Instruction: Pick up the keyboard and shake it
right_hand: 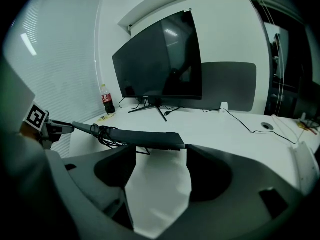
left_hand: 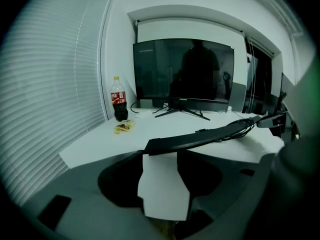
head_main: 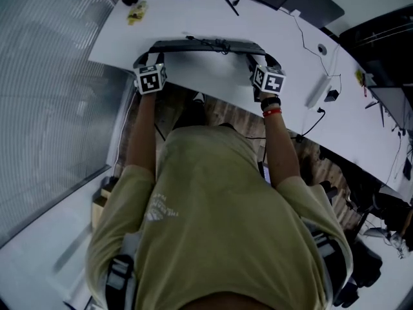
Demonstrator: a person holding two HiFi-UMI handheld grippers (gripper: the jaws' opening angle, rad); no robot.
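Keyboard looks to be lying along the desk's front edge, long axis left to right. My left gripper and right gripper both stand spread, nothing clamped, one at each end, the keyboard just past their tips. Neither is nearer, so I'd take both ends together.

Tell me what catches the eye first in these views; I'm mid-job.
A long, thin black keyboard stretches along the near edge of the white desk. Its ends sit at the tips of the left hand-held gripper and the right hand-held gripper, both with jaws apart. Behind it stand a large dark curved monitor and, towards the desk's left end, a plastic cola bottle with a red label.
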